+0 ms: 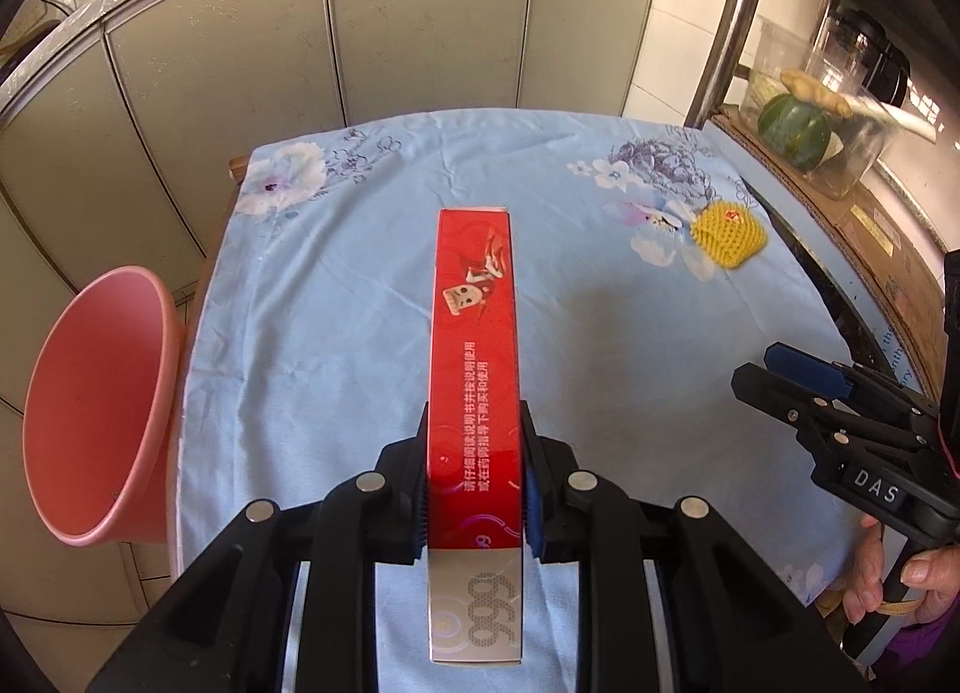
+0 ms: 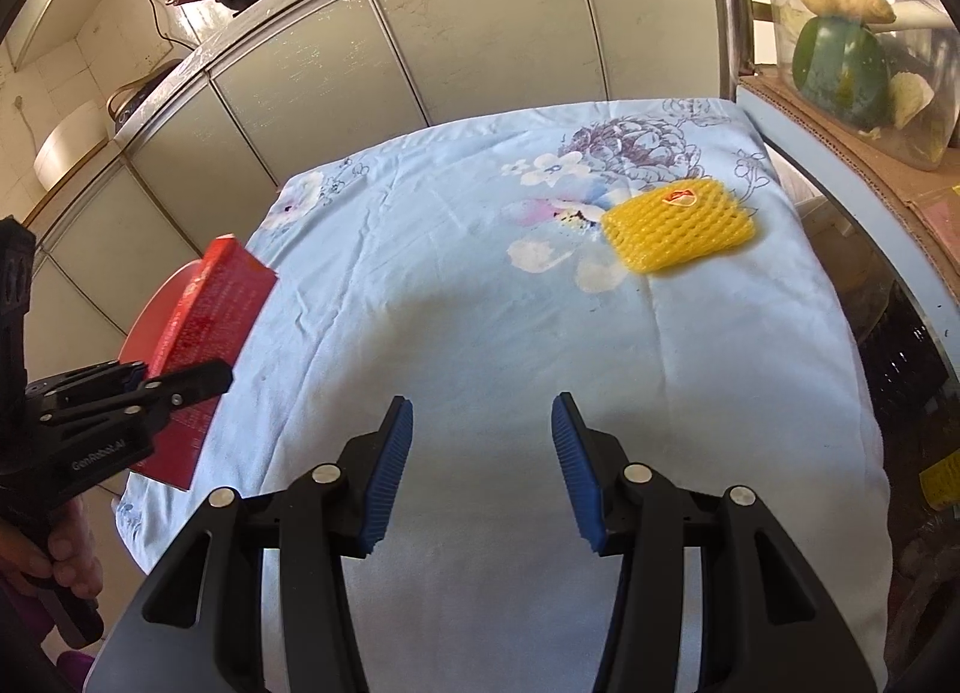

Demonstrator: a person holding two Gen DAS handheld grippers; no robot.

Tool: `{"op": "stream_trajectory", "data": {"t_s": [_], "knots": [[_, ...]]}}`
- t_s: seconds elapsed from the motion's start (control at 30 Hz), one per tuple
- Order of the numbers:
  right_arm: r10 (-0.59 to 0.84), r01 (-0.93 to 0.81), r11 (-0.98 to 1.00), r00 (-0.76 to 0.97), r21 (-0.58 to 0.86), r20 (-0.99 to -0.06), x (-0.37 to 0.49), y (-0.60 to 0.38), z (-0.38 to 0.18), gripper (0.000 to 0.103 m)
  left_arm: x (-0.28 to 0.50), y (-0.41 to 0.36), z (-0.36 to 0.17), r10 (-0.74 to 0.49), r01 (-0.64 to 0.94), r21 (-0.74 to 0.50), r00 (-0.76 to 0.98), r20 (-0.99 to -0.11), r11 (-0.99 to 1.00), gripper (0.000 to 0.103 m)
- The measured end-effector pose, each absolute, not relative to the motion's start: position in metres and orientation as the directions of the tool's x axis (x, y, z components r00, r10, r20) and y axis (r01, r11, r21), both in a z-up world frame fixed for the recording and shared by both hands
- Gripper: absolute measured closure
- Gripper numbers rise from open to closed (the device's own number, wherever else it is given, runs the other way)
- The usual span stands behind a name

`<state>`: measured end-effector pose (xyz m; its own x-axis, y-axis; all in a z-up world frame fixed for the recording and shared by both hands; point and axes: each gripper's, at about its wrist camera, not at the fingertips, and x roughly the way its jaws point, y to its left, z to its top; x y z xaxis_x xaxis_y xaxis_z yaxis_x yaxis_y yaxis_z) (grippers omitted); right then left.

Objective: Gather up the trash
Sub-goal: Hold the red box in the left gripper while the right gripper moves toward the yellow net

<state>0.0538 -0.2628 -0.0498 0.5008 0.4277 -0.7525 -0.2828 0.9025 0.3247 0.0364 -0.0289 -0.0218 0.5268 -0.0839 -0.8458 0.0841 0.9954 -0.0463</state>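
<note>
A long red carton (image 1: 474,333) with white print and a silver end is clamped between the blue pads of my left gripper (image 1: 475,483), lifted off the table and pointing away from me. From the right wrist view the same red carton (image 2: 207,321) hangs at the table's left edge, in front of the pink bin, with the left gripper (image 2: 174,387) shut on it. A yellow foam fruit net (image 2: 678,225) lies flat on the cloth at the far right; it is also in the left view as the yellow net (image 1: 729,234). My right gripper (image 2: 483,465) hovers open over the near cloth, holding nothing.
A pink plastic bin (image 1: 102,423) stands on the floor left of the table. The table wears a light blue floral cloth (image 2: 480,303). Grey cabinet doors (image 1: 420,27) run behind. On the right, a shelf holds a clear container with a green squash (image 2: 840,69).
</note>
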Motion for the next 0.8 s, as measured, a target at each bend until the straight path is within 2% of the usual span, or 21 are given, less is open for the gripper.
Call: {"op": "stream_trajectory", "data": {"t_s": [0.8], "knots": [[0.303, -0.173, 0.953, 0.523, 0.248, -0.797, 0.061, -0.261, -0.046, 0.054, 0.017, 0.023, -0.006, -0.106, 0.064, -0.085, 0.621, -0.777, 0.994, 0.081]]}}
